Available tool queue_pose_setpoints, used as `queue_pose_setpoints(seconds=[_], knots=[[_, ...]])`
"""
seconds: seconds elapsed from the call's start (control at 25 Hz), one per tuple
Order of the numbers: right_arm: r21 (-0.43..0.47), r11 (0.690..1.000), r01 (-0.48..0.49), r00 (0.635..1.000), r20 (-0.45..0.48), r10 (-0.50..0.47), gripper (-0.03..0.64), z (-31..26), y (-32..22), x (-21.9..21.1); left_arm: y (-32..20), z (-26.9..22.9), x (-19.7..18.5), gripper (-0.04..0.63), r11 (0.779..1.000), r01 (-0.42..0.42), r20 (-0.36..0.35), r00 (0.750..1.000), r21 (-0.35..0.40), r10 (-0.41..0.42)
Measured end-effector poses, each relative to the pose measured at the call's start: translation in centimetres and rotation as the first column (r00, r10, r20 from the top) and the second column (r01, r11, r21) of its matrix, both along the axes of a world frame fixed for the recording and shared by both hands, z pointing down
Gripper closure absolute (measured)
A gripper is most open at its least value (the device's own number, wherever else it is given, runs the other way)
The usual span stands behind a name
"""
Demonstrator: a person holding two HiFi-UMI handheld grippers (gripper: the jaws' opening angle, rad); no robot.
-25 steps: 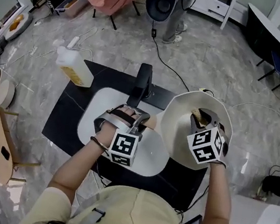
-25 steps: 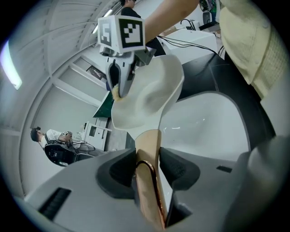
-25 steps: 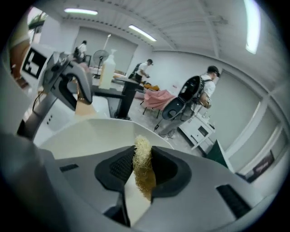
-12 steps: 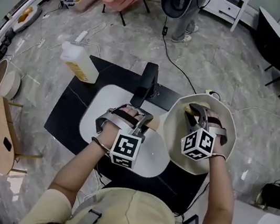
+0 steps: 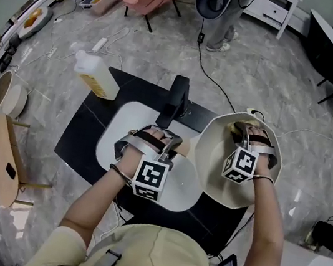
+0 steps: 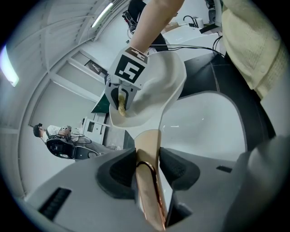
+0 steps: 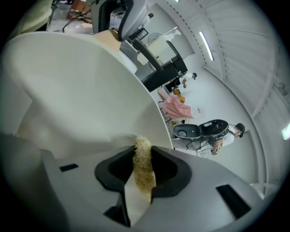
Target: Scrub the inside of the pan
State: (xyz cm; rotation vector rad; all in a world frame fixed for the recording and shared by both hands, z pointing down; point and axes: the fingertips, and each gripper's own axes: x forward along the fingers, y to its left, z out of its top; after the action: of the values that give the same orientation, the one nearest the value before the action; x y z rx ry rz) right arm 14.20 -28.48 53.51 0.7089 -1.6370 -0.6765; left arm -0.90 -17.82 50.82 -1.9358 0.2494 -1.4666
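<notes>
A grey marble floor (image 5: 276, 84) is spreading out under a black mat (image 5: 83, 140), and a white basin (image 5: 118, 121) is sitting on that mat in front of the person. Nearest, the left gripper (image 5: 169, 145) is clenching the handle (image 6: 147, 145), its pads pressing on both sides of the pale shaft with the copper loop. This is holding the pan (image 5: 211, 168) just right of the basin, open side facing up. Inside the pan, the right gripper (image 5: 242, 133) is grasping a straw-coloured scrubber (image 7: 143, 158), whose fibres are sticking out past the jaws and meeting the far inner wall. To scrub well, the left grip should probably be staying firm against the push. The right should be pressing with the fibres only, never the jaw tips, and working in overlapping circles from wall to bottom. The pan is looking bare apart from the scrubber, with no water or suds showing. The basin is likewise looking dry and bare, with a black faucet (image 5: 175, 99) rising at its far edge. Farther off, a bottle (image 5: 97, 76) is resting at the mat's far left corner, yellowish low down. Whether that is liquid or label I cannot tell.
</notes>
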Motion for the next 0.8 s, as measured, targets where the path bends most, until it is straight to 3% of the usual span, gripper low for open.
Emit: queue_pose_setpoints(seconds=[0.36,0.6,0.8], knots=[[-0.037,0.980,-0.194,0.979,-0.071,0.191,0.506,1.0,1.3,5.4,0.0,0.2,-0.1,0.430,1.000,0.003,0.006,1.000,-0.005,-0.002],[-0.085,0.959,-0.269,0.959,-0.121,0.258,0.506,1.7,3.2,7.6,0.0,0.2,-0.1,0.430,1.000,0.001,0.014,1.000,-0.002,-0.001],[-0.153,0.925,-0.347,0.930,-0.181,0.319,0.506,2.3,5.1,9.0,0.0,0.2,-0.1,0.430,1.000,0.002,0.013,1.000,-0.004,-0.002]])
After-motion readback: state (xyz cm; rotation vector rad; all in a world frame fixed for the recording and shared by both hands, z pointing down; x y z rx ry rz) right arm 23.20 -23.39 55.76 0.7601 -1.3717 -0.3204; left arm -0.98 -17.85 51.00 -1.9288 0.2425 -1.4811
